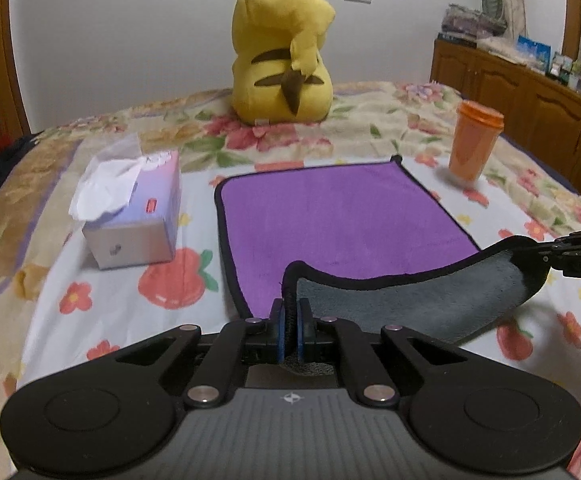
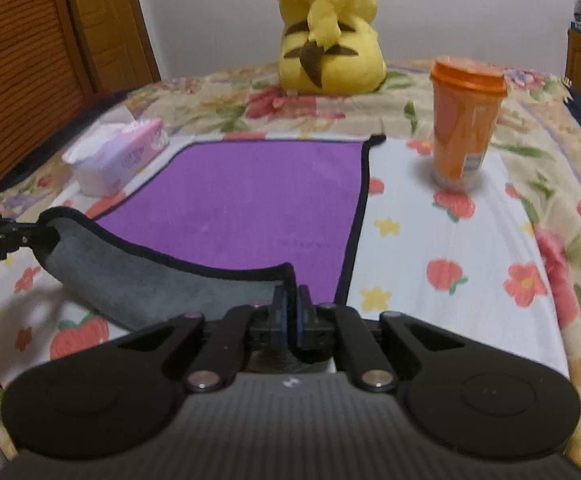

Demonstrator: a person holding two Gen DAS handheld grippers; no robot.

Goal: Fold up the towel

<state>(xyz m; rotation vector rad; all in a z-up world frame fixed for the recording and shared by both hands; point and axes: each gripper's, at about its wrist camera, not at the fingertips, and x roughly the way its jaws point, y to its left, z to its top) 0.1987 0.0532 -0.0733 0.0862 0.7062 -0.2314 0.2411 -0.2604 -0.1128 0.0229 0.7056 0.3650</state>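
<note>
Claws [image 1: 290, 312] [image 2: 290, 304] clamped on towel [image 1: 330, 216] corners.

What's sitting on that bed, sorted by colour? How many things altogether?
Purple: 1, the towel, with a grey underside
Yellow: 1, the plush toy
Orange: 1, the cup
Pale lilac: 1, the tissue box
Total: 4

I'm seeing my left tool [image 1: 290, 316] and right tool [image 2: 290, 312] showing matte black linkages, silver screws, blue pads and ribbed grey housings.
</note>
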